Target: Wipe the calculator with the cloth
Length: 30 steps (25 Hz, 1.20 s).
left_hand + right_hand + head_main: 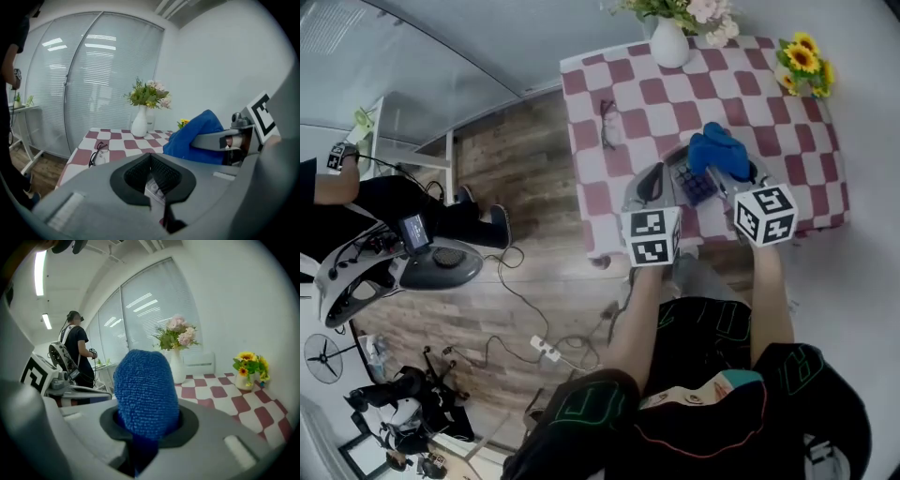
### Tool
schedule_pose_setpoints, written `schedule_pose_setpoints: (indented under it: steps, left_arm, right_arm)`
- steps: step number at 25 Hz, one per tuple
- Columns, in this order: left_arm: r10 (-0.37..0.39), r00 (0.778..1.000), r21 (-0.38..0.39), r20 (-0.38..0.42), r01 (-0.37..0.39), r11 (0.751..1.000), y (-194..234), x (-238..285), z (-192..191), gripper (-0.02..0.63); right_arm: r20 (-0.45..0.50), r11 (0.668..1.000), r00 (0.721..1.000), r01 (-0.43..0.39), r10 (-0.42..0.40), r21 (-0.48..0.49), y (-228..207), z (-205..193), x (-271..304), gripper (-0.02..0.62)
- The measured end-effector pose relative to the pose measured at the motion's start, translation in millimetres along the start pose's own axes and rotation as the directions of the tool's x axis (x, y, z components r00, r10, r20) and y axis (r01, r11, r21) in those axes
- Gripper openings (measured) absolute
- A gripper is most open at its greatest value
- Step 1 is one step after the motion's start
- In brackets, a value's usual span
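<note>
cloth in right tool, beside calculator in left tool

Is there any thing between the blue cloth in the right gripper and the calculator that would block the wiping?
Nothing visible does. The right gripper is shut on the cloth, which sits right next to the calculator clamped in the left gripper. The glasses lie apart, further left.

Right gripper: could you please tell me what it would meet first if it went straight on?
Likely the vase, beyond the cloth in the right gripper's claw; depth is unclear.
</note>
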State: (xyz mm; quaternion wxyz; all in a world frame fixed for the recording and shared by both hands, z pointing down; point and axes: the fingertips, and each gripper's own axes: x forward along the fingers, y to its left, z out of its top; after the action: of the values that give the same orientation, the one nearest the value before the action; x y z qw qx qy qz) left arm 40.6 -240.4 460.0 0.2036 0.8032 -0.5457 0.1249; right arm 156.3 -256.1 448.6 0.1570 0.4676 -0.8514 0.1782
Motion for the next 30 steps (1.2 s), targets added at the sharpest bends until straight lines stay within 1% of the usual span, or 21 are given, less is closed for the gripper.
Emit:
schedule_pose_setpoints:
  steps: [3,6,8,10,12,14,15,18,19,21,24,26,28,30]
  left_arm:
    - [0.071,0.997,-0.017,0.005,-0.070,0.997,11,3,2,0.011]
    - [0.139,0.990,-0.025,0.003,-0.139,0.990,30,-6,6,0.011]
    - [0.174,0.985,-0.020,0.017,-0.174,0.985,41,-14,16,0.011]
    - [0.183,0.983,-0.011,0.028,-0.183,0.983,42,-14,18,0.011]
    - [0.179,0.984,-0.040,0.018,-0.178,0.983,38,-13,7,0.011]
    - [0.191,0.981,-0.094,0.019,-0.189,0.978,44,-11,1,0.011]
    - [0.199,0.980,-0.108,0.019,-0.196,0.975,46,-10,-1,0.011]
    - [0.204,0.979,-0.124,0.019,-0.201,0.972,46,-4,-5,0.011]
    - [0.207,0.978,-0.129,0.019,-0.203,0.971,48,-3,-5,0.011]
    - [0.216,0.976,-0.135,0.008,-0.213,0.968,50,-3,-11,0.011]
    - [0.221,0.975,-0.132,-0.015,-0.221,0.966,50,-4,-22,0.011]
    - [0.223,0.974,-0.118,-0.026,-0.225,0.967,50,-4,-25,0.011]
    - [0.224,0.974,-0.107,-0.031,-0.226,0.968,48,-4,-27,0.011]
    - [0.222,0.975,-0.104,-0.033,-0.224,0.969,46,-4,-28,0.011]
  right_arm:
    - [0.002,0.999,0.999,-0.046,0.046,-0.026,-12,10,19,0.101]
    - [-0.007,0.994,0.996,-0.093,0.093,-0.049,-11,11,35,0.101]
    - [-0.001,0.991,0.993,-0.116,0.116,-0.061,-7,18,54,0.101]
    - [0.008,0.987,0.992,-0.128,0.130,-0.093,-6,28,75,0.101]
    - [-0.006,0.980,0.990,-0.144,0.144,-0.139,-1,25,86,0.101]
    - [-0.026,0.958,0.982,-0.186,0.185,-0.218,13,20,96,0.101]
    - [-0.045,0.939,0.977,-0.214,0.210,-0.270,21,15,99,0.101]
    - [-0.131,0.859,0.956,-0.294,0.264,-0.419,35,-6,107,0.101]
    - [-0.156,0.827,0.949,-0.315,0.274,-0.465,39,-11,111,0.101]
    - [-0.199,0.753,0.938,-0.346,0.283,-0.559,46,-21,115,0.101]
    - [-0.271,0.624,0.922,-0.386,0.276,-0.679,51,-38,113,0.101]
    - [-0.308,0.524,0.914,-0.405,0.265,-0.750,54,-46,113,0.101]
    - [-0.345,0.425,0.905,-0.422,0.249,-0.801,57,-54,114,0.101]
    - [-0.373,0.348,0.896,-0.438,0.239,-0.829,59,-62,114,0.101]
